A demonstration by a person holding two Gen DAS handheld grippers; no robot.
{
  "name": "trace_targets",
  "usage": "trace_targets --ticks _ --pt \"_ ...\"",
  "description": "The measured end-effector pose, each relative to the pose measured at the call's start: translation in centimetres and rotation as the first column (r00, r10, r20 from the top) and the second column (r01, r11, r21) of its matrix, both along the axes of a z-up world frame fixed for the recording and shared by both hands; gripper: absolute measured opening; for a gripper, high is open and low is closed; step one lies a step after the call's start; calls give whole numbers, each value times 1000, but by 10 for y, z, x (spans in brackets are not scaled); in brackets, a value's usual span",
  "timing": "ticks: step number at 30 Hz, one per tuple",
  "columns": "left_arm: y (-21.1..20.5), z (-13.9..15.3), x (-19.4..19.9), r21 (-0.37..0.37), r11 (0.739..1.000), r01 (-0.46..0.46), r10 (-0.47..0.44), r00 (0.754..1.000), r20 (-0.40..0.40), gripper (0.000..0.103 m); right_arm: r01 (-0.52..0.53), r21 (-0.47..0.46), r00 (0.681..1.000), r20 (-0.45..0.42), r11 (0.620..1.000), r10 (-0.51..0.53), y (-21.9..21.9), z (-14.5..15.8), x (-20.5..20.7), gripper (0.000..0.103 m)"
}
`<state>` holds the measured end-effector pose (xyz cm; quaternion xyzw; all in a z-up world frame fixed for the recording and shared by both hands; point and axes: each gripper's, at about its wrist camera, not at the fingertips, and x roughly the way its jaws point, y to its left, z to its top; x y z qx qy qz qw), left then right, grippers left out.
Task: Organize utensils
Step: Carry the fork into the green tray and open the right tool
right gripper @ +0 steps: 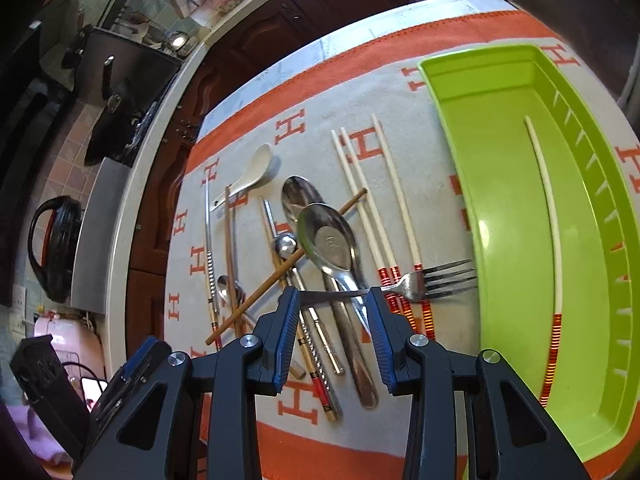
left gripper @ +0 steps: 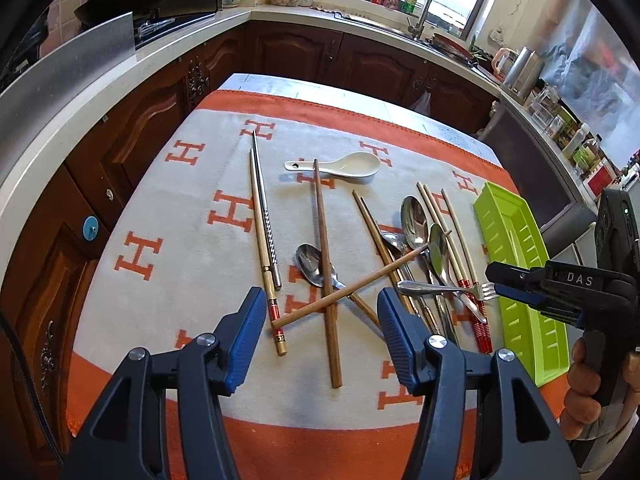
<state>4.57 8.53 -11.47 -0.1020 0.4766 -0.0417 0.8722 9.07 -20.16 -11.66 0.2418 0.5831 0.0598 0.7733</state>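
Utensils lie scattered on a grey cloth (left gripper: 180,240) with orange H marks. My left gripper (left gripper: 322,312) is open just above two crossed brown chopsticks (left gripper: 325,240), pads clear of them. Right of these is a pile of metal spoons (left gripper: 414,216), a fork (left gripper: 440,289) and white chopsticks with red bands. My right gripper (right gripper: 334,296) hovers open over that pile. The fork (right gripper: 440,280) runs crosswise beyond its fingertips, tines towards the green tray (right gripper: 480,60). One white chopstick (right gripper: 548,200) lies in the tray. A white ceramic spoon (left gripper: 348,165) rests farther back.
A metal chopstick and a pale one (left gripper: 262,220) lie together at the left of the cloth. Dark wooden cabinets and a pale counter (left gripper: 120,80) ring the table. A person's hand (left gripper: 588,380) holds the right gripper (left gripper: 496,280) beside the green tray (left gripper: 520,240).
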Motion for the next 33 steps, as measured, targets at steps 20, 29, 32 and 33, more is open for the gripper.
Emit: trace_targets --ticks 20,29,32,33 --pt "2 -23 7 -36 999 31 -33 998 -49 58 227 97 964 -162 969 -210 6 -68 13 34" --pt "-1 -27 8 -33 998 56 -58 996 -63 59 403 169 912 -150 899 -381 4 -82 8 25" --pt "-3 -28 8 -31 998 64 -65 996 -65 60 456 181 888 -155 871 -432 3 -88 5 15" --pt "-3 -28 8 -29 997 66 -68 995 -66 60 467 185 883 -156 865 -443 3 -89 4 14"
